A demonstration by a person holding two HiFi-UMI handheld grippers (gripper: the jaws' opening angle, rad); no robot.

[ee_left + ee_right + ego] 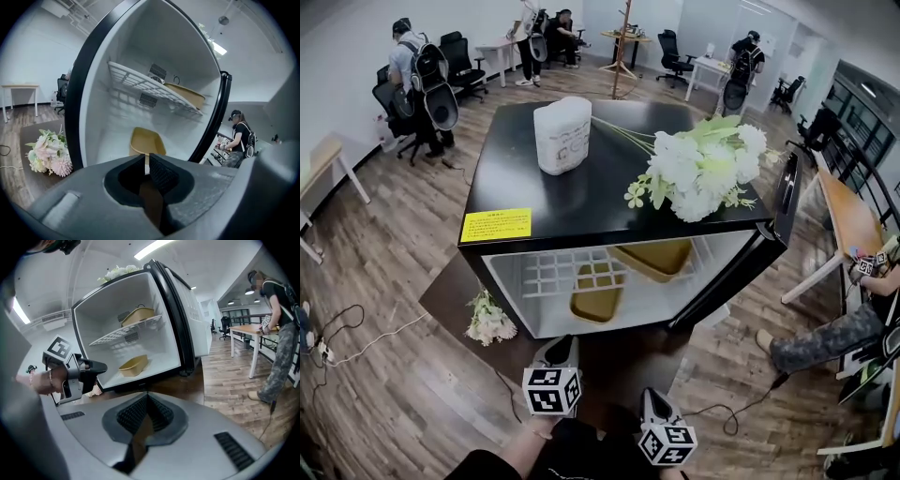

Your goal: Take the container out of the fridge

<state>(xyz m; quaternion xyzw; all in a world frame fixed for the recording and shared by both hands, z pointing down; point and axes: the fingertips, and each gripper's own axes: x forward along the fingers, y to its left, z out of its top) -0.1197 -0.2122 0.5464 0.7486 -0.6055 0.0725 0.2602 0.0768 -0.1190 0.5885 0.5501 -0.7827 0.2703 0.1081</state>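
Note:
A small black fridge [581,192] stands open in front of me, its door [785,202] swung to the right. Inside, one yellow container [597,292] [146,142] [132,365] rests on the fridge floor. A second yellow container [654,258] [187,95] [137,314] sits on the white wire shelf [548,272] above it. My left gripper [561,342] [146,161] [101,366] points at the lower container from just outside the opening, jaws barely parted, nothing between them. My right gripper [649,394] [147,397] hangs further back and to the right, shut and empty.
On the fridge top stand a white jug [562,134] and a bunch of white flowers [698,169]. Another flower bunch [490,319] [47,152] lies on the floor mat left of the fridge. A person's legs [825,337] are at the right, and desks, chairs and people stand further off.

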